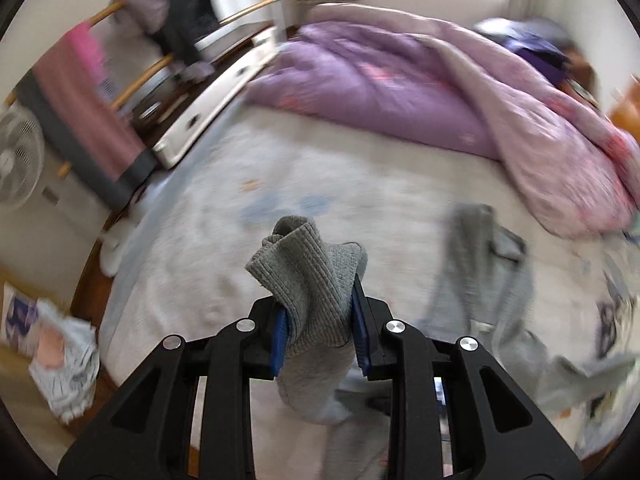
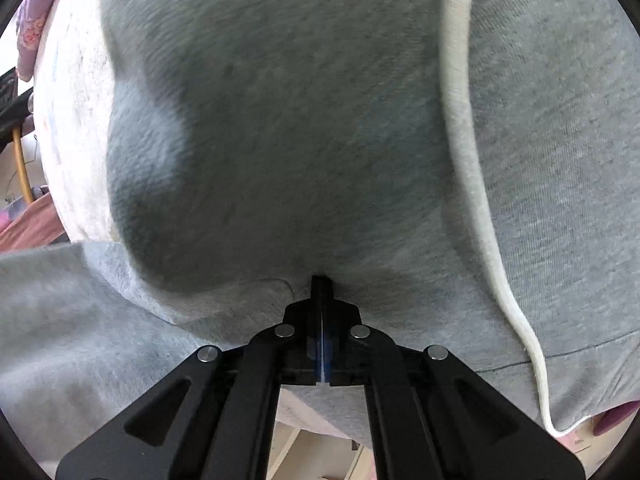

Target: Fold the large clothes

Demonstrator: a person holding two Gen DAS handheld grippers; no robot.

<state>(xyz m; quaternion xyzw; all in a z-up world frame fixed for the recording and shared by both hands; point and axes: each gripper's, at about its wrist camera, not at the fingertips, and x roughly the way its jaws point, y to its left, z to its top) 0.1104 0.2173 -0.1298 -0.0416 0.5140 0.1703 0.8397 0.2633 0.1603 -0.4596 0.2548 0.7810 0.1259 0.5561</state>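
A grey hooded sweatshirt (image 1: 484,280) lies crumpled on the pale bed sheet (image 1: 280,184). My left gripper (image 1: 320,312) is shut on its ribbed grey cuff (image 1: 308,264), which sticks up between the blue pads and is lifted above the bed. In the right wrist view the grey sweatshirt fabric (image 2: 300,120) fills almost the whole frame, with a white drawstring (image 2: 468,152) running down the right side. My right gripper (image 2: 322,284) is shut with its tips pressed into a fold of the grey fabric.
A purple and pink duvet (image 1: 420,92) is heaped at the far side of the bed. A wooden rack with hung clothes (image 1: 120,60) and a white fan (image 1: 16,156) stand to the left. A white drawer unit (image 1: 224,88) sits beside the bed.
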